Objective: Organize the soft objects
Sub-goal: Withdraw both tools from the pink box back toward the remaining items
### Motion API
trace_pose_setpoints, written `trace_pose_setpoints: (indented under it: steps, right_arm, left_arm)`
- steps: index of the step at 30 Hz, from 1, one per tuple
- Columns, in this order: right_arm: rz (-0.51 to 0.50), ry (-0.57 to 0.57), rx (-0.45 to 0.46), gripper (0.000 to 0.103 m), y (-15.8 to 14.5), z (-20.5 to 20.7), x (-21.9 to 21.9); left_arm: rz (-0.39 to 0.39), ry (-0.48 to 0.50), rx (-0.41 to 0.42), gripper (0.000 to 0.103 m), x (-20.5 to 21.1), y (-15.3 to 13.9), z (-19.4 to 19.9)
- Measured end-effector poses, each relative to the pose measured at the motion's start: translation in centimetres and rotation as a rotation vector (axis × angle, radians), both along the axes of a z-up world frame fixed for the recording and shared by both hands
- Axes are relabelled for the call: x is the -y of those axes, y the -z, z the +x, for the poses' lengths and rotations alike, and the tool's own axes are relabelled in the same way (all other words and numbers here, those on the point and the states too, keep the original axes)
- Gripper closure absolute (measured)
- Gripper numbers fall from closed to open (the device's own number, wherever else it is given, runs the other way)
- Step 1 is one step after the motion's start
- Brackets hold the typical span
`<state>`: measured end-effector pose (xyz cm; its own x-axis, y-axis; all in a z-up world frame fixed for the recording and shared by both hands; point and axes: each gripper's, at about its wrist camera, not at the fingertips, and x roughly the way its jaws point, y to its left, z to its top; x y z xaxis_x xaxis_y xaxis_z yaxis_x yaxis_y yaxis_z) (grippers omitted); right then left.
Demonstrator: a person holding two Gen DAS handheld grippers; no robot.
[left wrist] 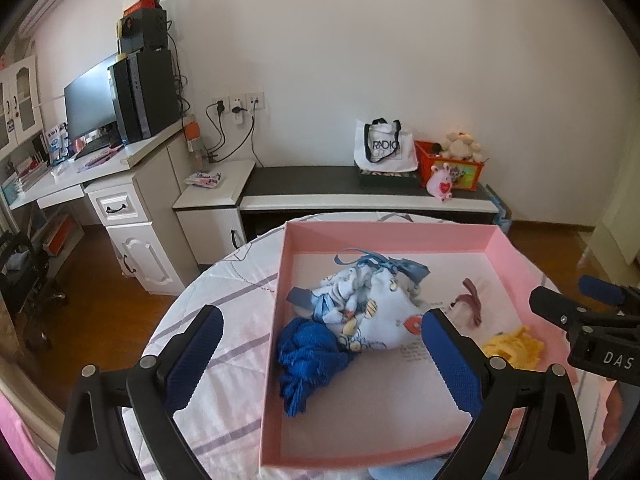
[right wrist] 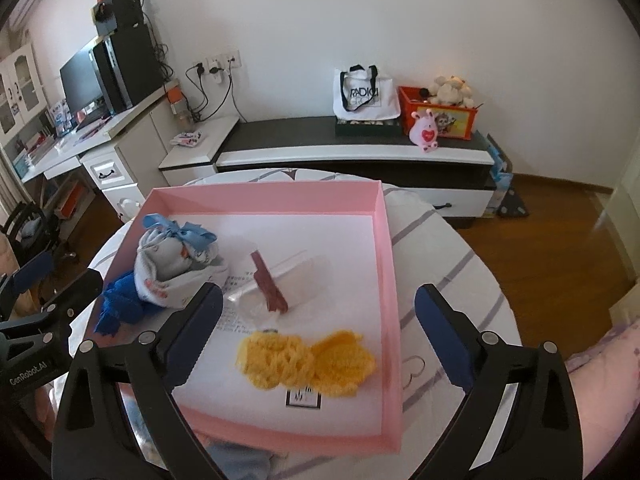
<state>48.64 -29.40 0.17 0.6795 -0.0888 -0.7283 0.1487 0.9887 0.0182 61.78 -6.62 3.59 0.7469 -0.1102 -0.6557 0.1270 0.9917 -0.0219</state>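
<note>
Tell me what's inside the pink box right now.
Inside the pink box: a printed drawstring pouch with a blue ribbon, a blue knitted piece beside it, a yellow knitted piece, and a clear packet with a brown bow. Anything under the pouch is hidden.

A white wall (right wrist: 400, 12) with sockets (right wrist: 218, 63) backs a low black-topped bench (right wrist: 320, 136) and a white desk (left wrist: 100, 168) holding a monitor (left wrist: 86, 100) and a PC tower (left wrist: 144, 92), all on a brown wood floor (right wrist: 560, 216).
</note>
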Motion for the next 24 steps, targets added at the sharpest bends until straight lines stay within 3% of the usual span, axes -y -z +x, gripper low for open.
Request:
trace_pose_setpoints:
  steps: [24]
  right_arm:
    - [-0.049, -0.007, 0.078, 0.0, -2.2, -11.1, -3.2]
  left_arm:
    - [-0.014, -0.012, 0.072, 0.001, -1.0, -2.9, -15.8]
